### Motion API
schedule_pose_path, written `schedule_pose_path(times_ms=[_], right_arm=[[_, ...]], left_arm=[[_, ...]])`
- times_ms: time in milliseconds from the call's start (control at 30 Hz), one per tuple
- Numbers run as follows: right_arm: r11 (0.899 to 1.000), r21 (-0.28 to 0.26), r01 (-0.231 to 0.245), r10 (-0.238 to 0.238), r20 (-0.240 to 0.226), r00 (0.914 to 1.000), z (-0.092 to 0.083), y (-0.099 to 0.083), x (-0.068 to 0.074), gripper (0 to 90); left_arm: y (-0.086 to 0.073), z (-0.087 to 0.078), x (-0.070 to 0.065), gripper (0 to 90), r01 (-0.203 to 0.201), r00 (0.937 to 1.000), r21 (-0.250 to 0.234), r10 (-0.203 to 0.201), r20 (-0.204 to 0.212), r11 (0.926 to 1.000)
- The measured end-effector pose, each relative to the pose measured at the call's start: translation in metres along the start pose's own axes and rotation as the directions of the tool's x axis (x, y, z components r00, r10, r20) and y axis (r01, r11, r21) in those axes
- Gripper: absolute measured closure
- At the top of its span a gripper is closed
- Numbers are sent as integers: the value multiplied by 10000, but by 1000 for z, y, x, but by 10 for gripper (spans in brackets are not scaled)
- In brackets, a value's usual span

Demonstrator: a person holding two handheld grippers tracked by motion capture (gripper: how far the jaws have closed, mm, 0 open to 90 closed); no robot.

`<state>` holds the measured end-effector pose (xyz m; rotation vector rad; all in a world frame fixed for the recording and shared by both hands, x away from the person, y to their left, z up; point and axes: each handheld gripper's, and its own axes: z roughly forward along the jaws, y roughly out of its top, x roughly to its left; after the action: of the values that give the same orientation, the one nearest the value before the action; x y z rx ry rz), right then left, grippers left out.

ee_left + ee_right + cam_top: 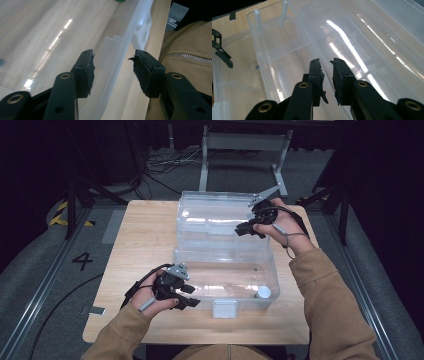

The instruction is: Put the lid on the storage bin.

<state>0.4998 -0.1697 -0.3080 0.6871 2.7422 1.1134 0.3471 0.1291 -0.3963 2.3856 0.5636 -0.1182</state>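
Left gripper view: the left gripper [112, 67], fingers apart, straddles the front wall of the clear box [120, 75] on the surface; the right gripper's [327, 75] narrowly parted fingers pinch its raised lid [352, 45].

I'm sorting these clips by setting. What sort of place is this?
Probably a lab or recording studio, not a home: a lone wooden table stands against a dark backdrop, loose cables trail over grey floor, a metal stand sits behind, and black-yellow hazard tape marks the floor.

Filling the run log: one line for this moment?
clear plastic box: lid up | left gripper: open astride front wall | right gripper: on lid edge
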Motion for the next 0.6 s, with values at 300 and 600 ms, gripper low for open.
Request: schedule_pose_path(times_ms=[300, 600], right_arm=[[10000, -24, -28, 28, 46, 10000, 0, -1, 1, 778], [9999, -110, -131, 131, 6, 9999, 0, -2, 2, 782]], left_arm=[[-1, 10, -2, 660, -138, 9999, 502, 141, -70, 9986], [-2, 11, -1, 742, -315, 9982, 732, 352, -490, 9968]])
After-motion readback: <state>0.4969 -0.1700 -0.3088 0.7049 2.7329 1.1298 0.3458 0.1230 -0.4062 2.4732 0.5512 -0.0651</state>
